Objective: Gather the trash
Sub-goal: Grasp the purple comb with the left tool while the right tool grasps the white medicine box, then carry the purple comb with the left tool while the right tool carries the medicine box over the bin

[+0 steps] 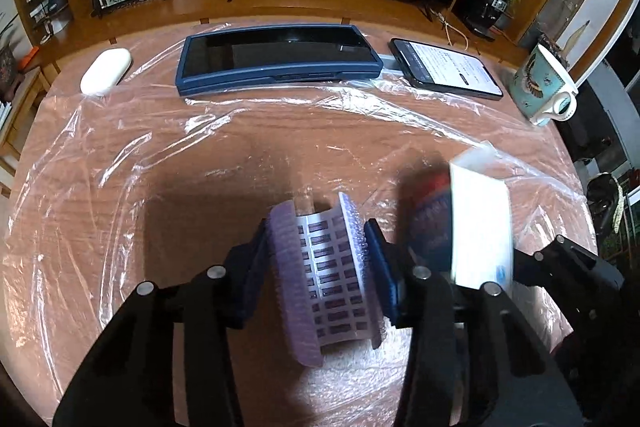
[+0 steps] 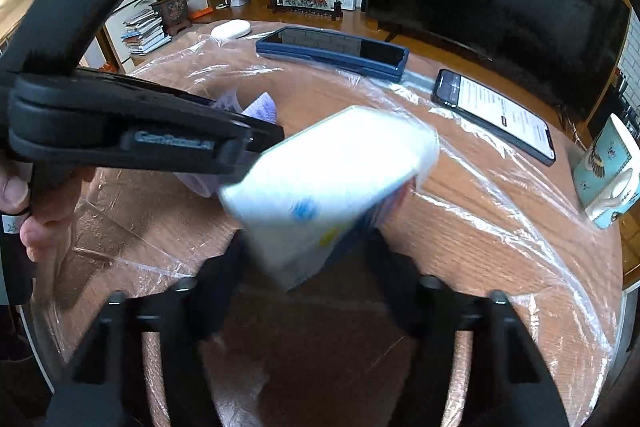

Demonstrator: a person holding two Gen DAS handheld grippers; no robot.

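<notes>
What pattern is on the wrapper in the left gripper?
The wrapper is white with rows of small purple rectangles and purple edges, clearest in the left wrist view.

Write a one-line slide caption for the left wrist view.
Left gripper clamps a curled purple sticker sheet over the plastic-covered table, with a blurred white carton alongside.

Straight ahead of my left gripper (image 1: pixel 326 259) the plastic-covered table (image 1: pixel 240 147) lies open up to the blue case (image 1: pixel 280 61) at the far edge. The white pouch (image 1: pixel 106 71) sits far left, the phone (image 1: pixel 446 69) and mug (image 1: pixel 546 87) far right. Close on its right, the white carton (image 1: pixel 480 223) in my right gripper (image 2: pixel 308 255) blocks sideways passage.
</notes>
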